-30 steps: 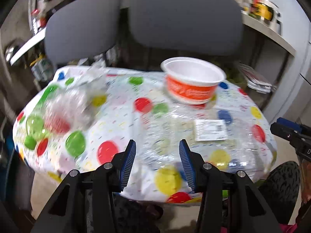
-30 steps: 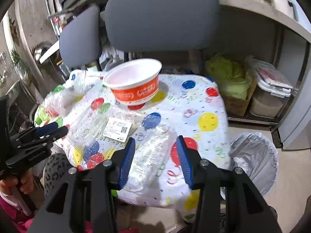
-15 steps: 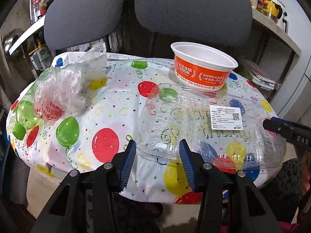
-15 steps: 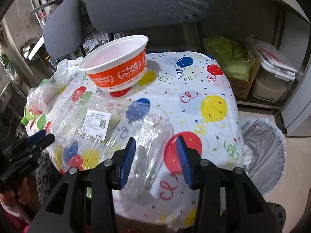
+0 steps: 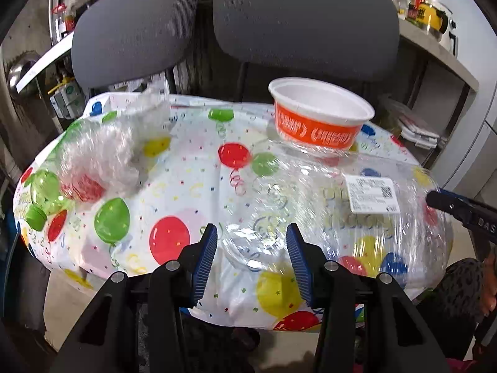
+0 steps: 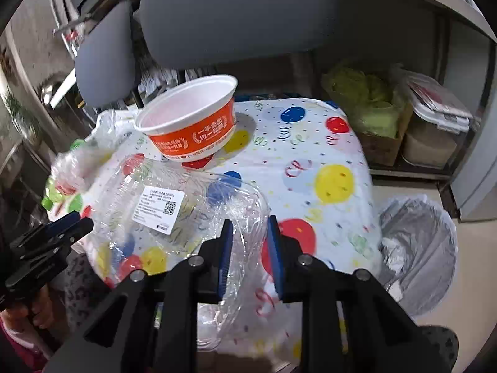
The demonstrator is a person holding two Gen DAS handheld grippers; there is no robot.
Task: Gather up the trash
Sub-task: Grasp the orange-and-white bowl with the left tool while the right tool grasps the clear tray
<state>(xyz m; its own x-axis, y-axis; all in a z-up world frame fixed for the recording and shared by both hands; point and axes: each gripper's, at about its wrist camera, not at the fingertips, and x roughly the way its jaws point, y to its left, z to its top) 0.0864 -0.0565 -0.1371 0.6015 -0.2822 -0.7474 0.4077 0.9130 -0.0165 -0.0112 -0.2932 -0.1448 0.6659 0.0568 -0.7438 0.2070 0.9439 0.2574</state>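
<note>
The right gripper point(image 6: 248, 236) has just been closing, and in the right wrist view its blue fingers point(image 6: 225, 248) now stand narrow with the near right end of the clear, crinkled plastic clamshell container point(image 6: 174, 214) between them; the thin wall looks pinched, though I cannot tell how firmly the pads bear on it. The left gripper point(image 5: 251, 248) has its fingers point(image 5: 206, 258) well apart, the container's near left corner lying in the gap, touched by neither pad as far as can be seen.

In the left wrist view the container point(image 5: 341, 214) lies flat on the worktop point(image 5: 186, 186) with its balloon-print cover, long axis running across the frame from lower centre to the right edge, white label point(image 5: 371, 194) facing up. So each gripper fronts one end, the right one already at its grip.

Beyond it, at upper centre, sits the orange and white paper bowl point(image 5: 320, 115), touching the container's far edge. At left lies a crumpled clear plastic bag point(image 5: 102, 152). In the right wrist view a bin lined with a grey bag point(image 6: 419, 248) stands at lower right, on the floor.
</note>
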